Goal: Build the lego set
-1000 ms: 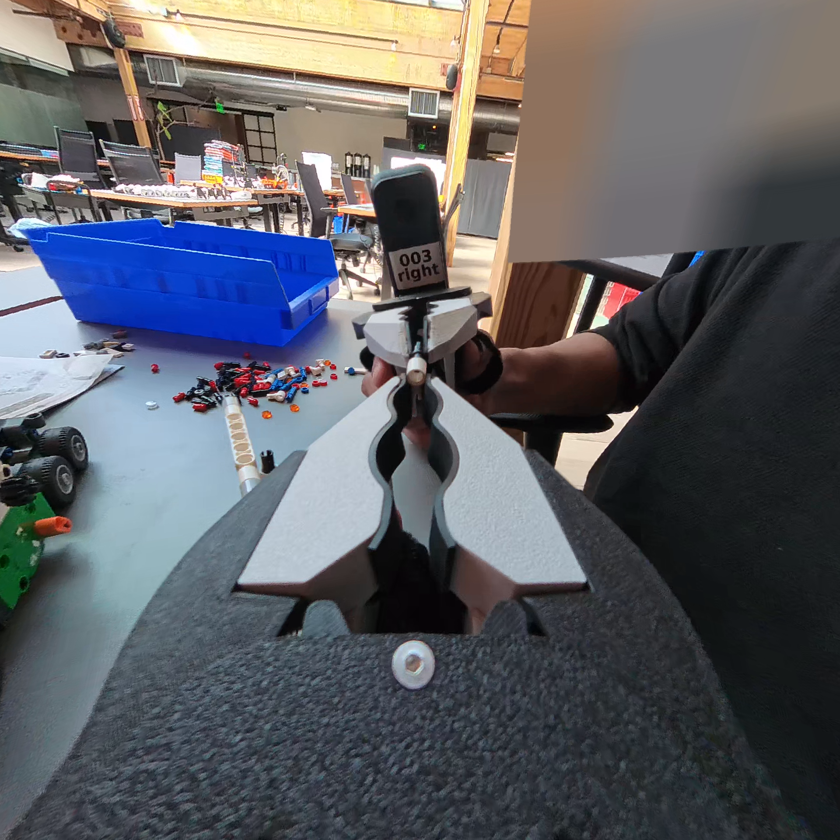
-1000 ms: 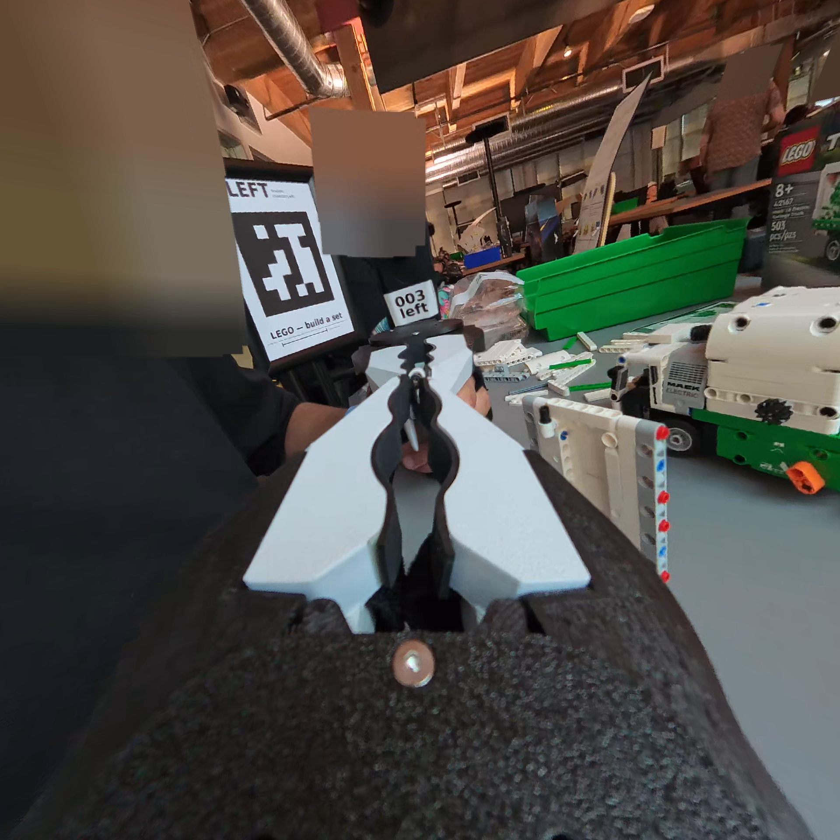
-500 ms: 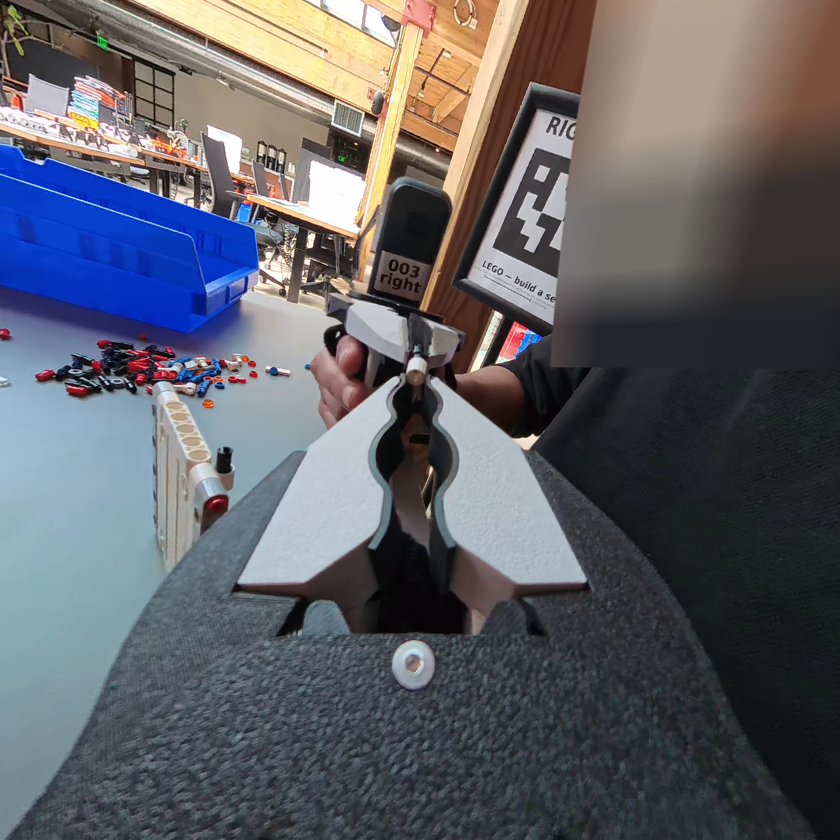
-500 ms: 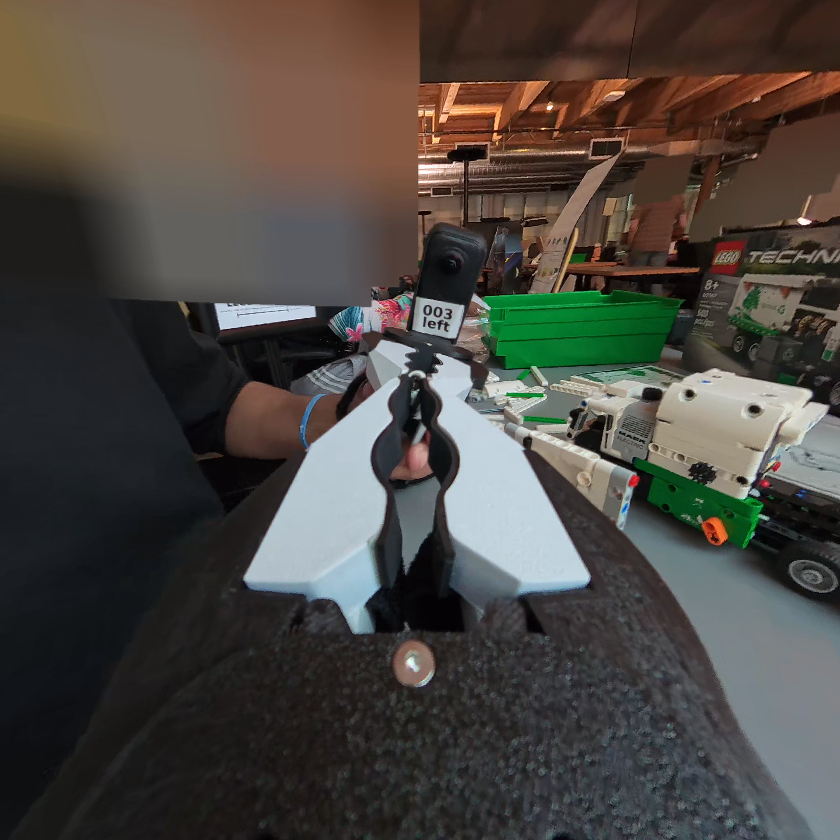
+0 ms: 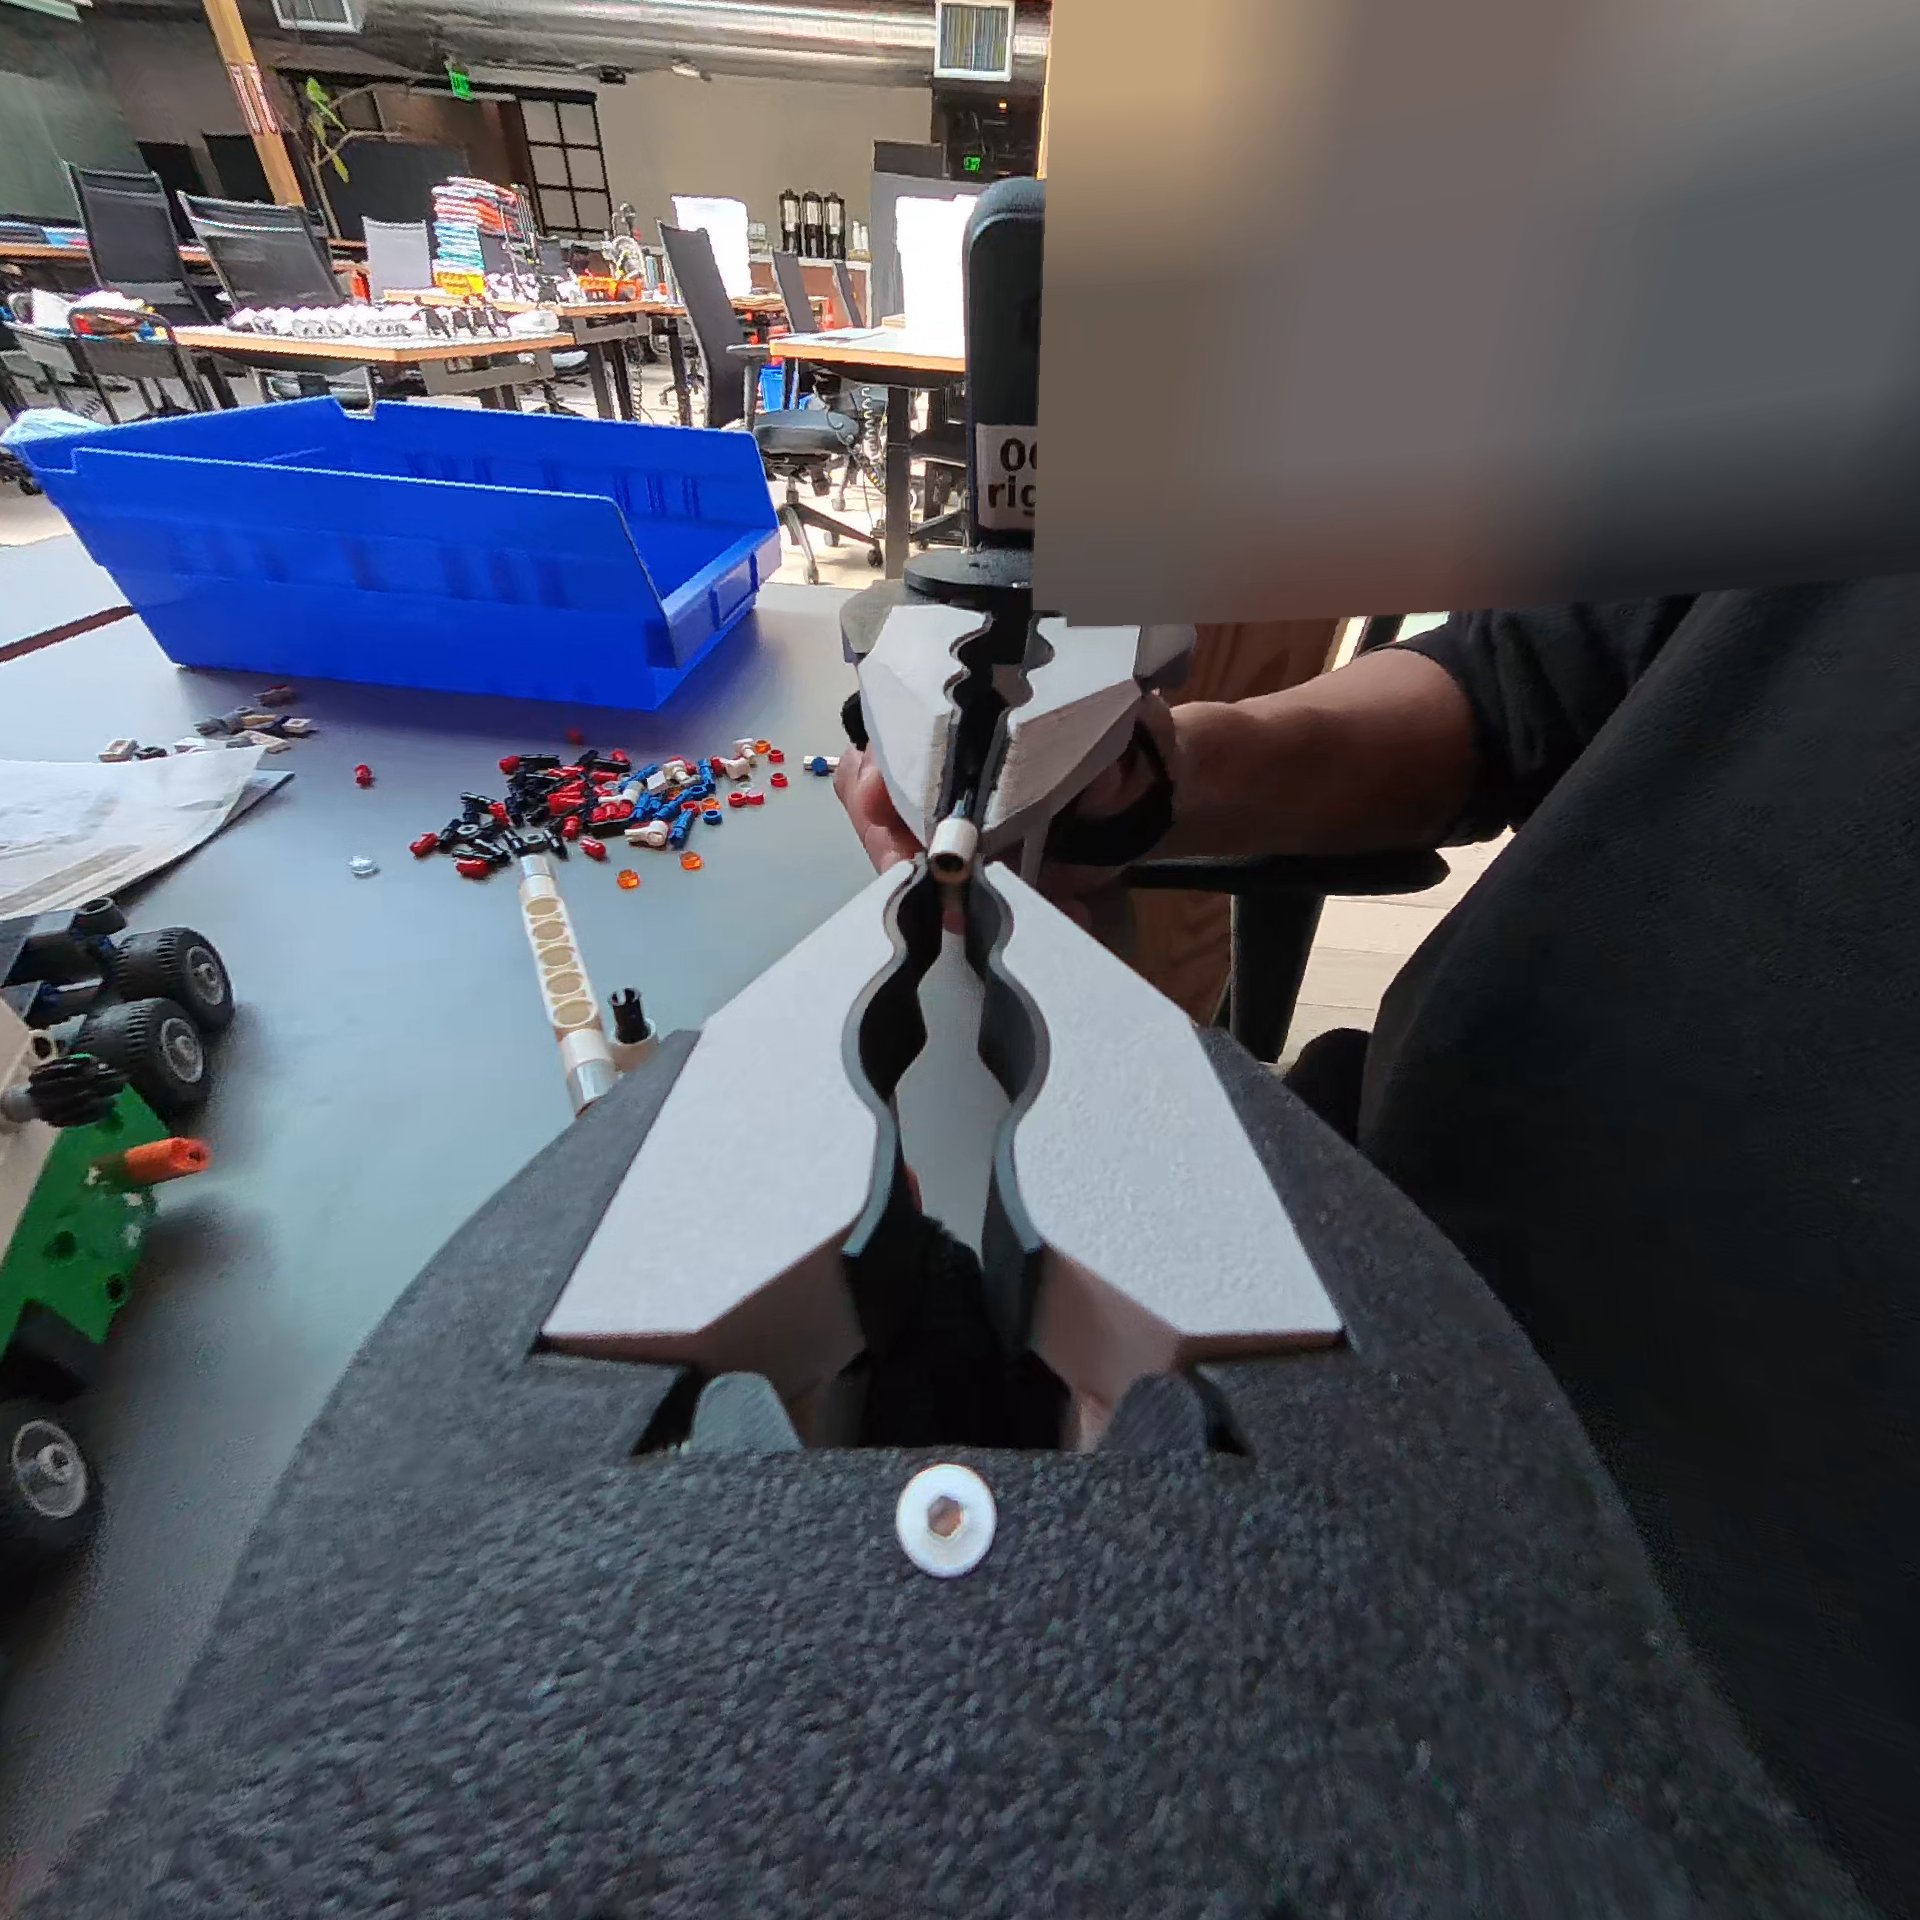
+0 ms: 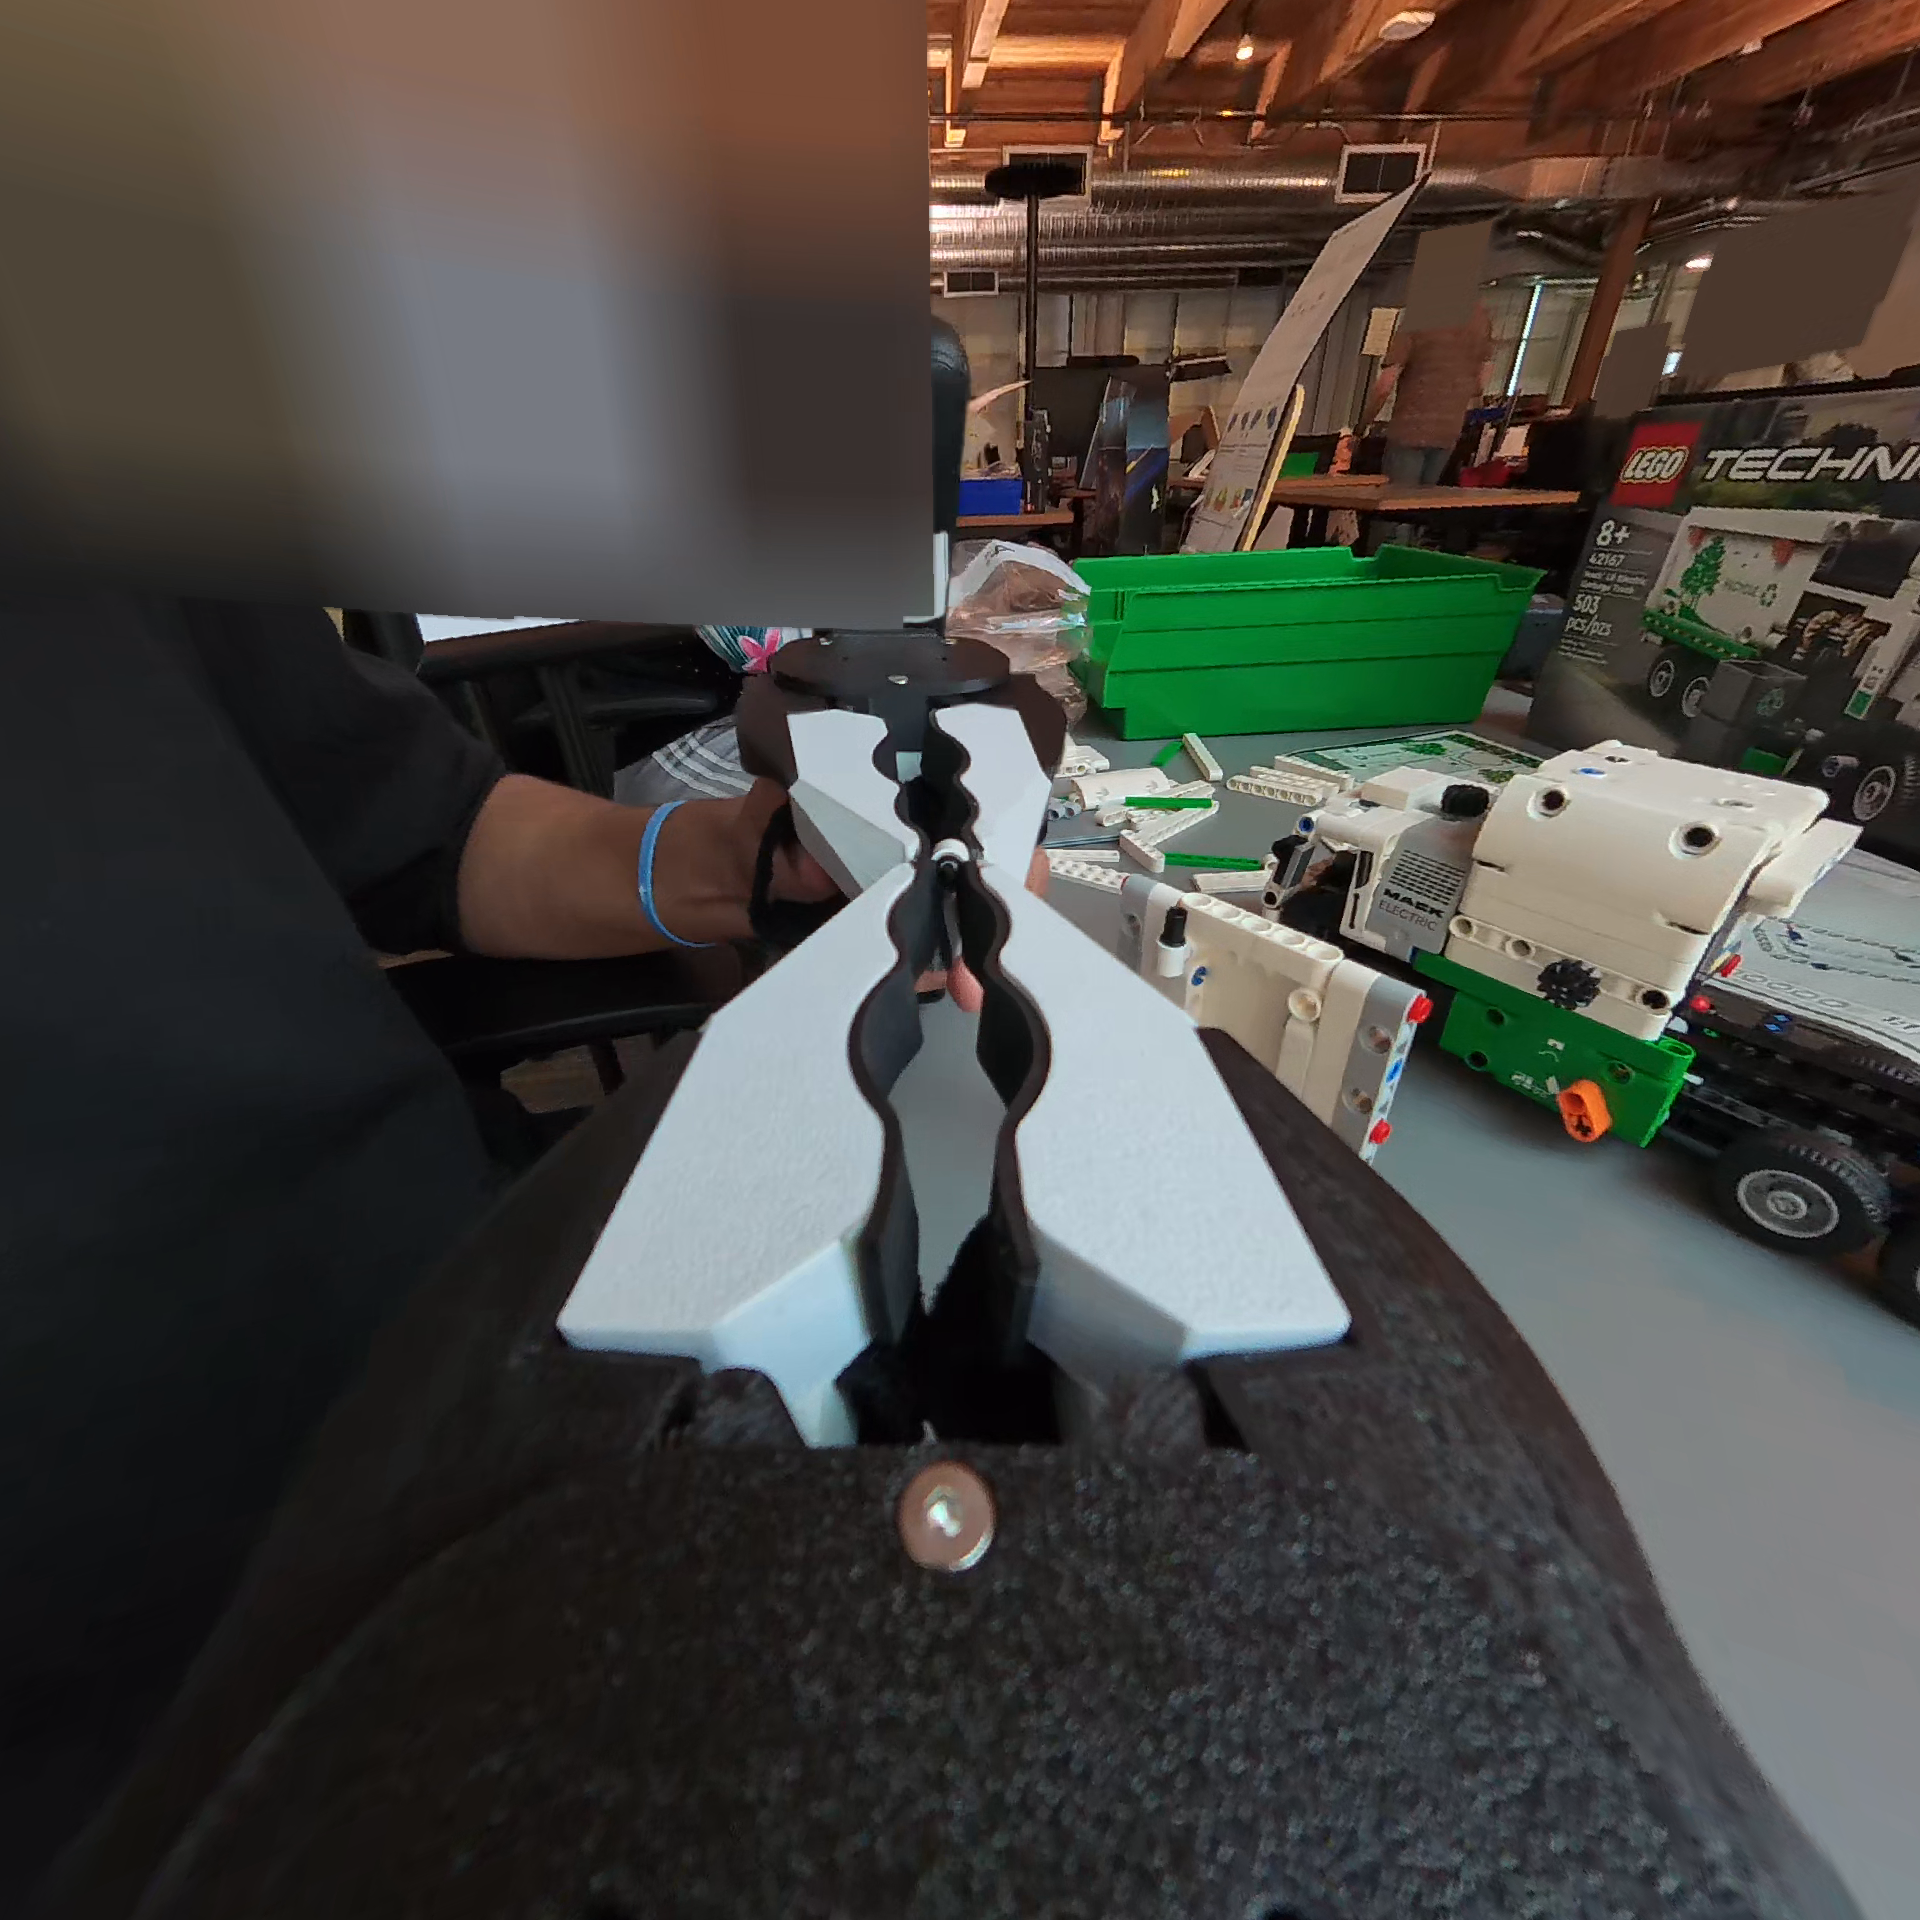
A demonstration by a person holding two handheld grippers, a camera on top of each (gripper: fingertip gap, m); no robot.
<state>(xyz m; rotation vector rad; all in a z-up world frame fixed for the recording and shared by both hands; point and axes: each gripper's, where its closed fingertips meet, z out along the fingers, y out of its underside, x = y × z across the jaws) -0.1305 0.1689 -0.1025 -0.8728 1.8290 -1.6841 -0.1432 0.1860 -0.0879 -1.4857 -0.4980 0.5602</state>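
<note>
My two grippers meet tip to tip in the air near the person's body. My right gripper (image 6: 943, 883) is shut on a thin grey axle (image 6: 952, 920) that lies between its pads. A small white bush (image 5: 951, 860) sits on the axle's end, where both tips meet; it also shows in the right wrist view (image 6: 944, 856). My left gripper (image 5: 951, 883) is shut with its tips around that bush. The white and green Lego truck (image 6: 1558, 894) stands on the table to the right. A white panel assembly (image 6: 1283, 1003) lies beside it and also shows in the left wrist view (image 5: 561, 966).
A pile of small red, blue and black pins (image 5: 592, 800) lies before a blue bin (image 5: 416, 551). A paper booklet (image 5: 94, 821) is at the left. A green bin (image 6: 1299, 634), loose white beams (image 6: 1143, 821) and the set's box (image 6: 1745, 592) stand behind the truck. Left and right tips are no more than a few centimetres apart.
Both grippers stayed shut and tip to tip while the pair swung and tilted. The left wrist view has turned back toward the blue bin and the pins.
</note>
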